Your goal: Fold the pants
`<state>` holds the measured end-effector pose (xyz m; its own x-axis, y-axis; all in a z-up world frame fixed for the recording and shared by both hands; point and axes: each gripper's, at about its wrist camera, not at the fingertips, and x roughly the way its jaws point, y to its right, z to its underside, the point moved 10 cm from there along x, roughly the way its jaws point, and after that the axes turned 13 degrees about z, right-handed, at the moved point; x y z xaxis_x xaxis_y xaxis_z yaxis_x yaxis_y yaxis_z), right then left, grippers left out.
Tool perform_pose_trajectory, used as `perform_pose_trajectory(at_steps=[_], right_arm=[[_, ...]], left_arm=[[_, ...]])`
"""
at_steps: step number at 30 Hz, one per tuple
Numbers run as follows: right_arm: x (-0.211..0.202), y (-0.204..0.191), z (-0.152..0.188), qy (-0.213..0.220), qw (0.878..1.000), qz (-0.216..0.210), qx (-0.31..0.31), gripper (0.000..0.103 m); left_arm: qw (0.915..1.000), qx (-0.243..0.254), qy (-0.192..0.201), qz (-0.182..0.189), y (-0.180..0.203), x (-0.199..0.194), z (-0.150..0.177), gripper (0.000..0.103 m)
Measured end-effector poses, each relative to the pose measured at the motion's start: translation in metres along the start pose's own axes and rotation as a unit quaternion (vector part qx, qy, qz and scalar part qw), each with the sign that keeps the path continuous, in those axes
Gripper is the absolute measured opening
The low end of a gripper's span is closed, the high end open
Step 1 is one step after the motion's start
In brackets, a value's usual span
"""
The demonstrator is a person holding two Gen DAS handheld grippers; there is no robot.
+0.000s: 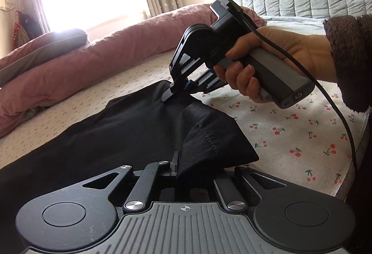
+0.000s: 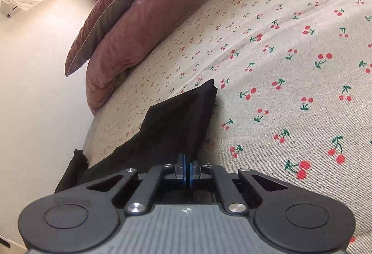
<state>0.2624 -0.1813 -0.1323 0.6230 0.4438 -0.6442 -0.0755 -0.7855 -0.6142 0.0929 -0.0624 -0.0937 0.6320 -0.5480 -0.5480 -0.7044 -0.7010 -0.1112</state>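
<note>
pants: black pants (image 1: 130,128) are lying on the cherry-print bed sheet (image 1: 290,128), spread across the bed, with one hemmed end lifting off the sheet nearest the left camera.
left hand-held gripper: the left hand-held gripper (image 1: 174,169) is clamping its jaws together on the stitched hem corner, with black cloth bunching between the pads.
right hand-held gripper: the right hand-held gripper (image 2: 187,169) is being held in the person's right hand (image 1: 267,63); its blue pads are sitting together, and in the left view its tip is pinching the far edge of the same hem end.
progress: judging from the lie of the cloth, the fold is only starting; both corners of one end are being gripped, but the pants are still lying at full length.
left to do: carrying the gripped end over the rest, laying it down, then probably folding again.
surroundings: a pink duvet (image 1: 93,44) is bunching along the far side of the bed.
writing: no brand or label is showing legibly; a printed cloth on the wall is too small to read.
</note>
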Motion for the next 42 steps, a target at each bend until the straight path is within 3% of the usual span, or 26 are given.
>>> perform_pose_trajectory(at_steps=[6, 16, 21, 26, 31, 37, 42], right_arm=[[-0.016, 0.020, -0.010, 0.026, 0.999, 0.005, 0.034, 0.002], [-0.103, 0.103, -0.030, 0.068, 0.991, 0.057, 0.097, 0.002], [-0.133, 0.118, -0.030, 0.096, 0.986, 0.063, 0.119, 0.002], [-0.150, 0.086, -0.033, 0.121, 0.987, 0.048, 0.095, 0.002], [-0.144, 0.024, -0.042, 0.132, 0.990, 0.018, 0.054, 0.002], [-0.105, -0.065, -0.040, 0.108, 0.994, -0.008, -0.023, 0.002], [-0.049, -0.118, -0.020, 0.065, 0.996, -0.018, -0.065, 0.002]], left_arm=[[0.9969, -0.054, 0.041, 0.039, 0.009, -0.002, -0.036, 0.000], [0.9818, -0.099, 0.053, 0.153, 0.045, 0.008, -0.032, 0.000], [0.9730, -0.113, 0.072, 0.188, 0.065, 0.012, -0.043, 0.000], [0.9645, -0.145, 0.102, 0.196, 0.049, -0.008, -0.049, 0.000], [0.9525, -0.203, 0.138, 0.180, 0.016, -0.032, -0.053, 0.000], [0.9355, -0.280, 0.168, 0.136, -0.041, -0.063, -0.034, 0.000], [0.9145, -0.362, 0.156, 0.092, -0.096, -0.076, 0.000, 0.001]])
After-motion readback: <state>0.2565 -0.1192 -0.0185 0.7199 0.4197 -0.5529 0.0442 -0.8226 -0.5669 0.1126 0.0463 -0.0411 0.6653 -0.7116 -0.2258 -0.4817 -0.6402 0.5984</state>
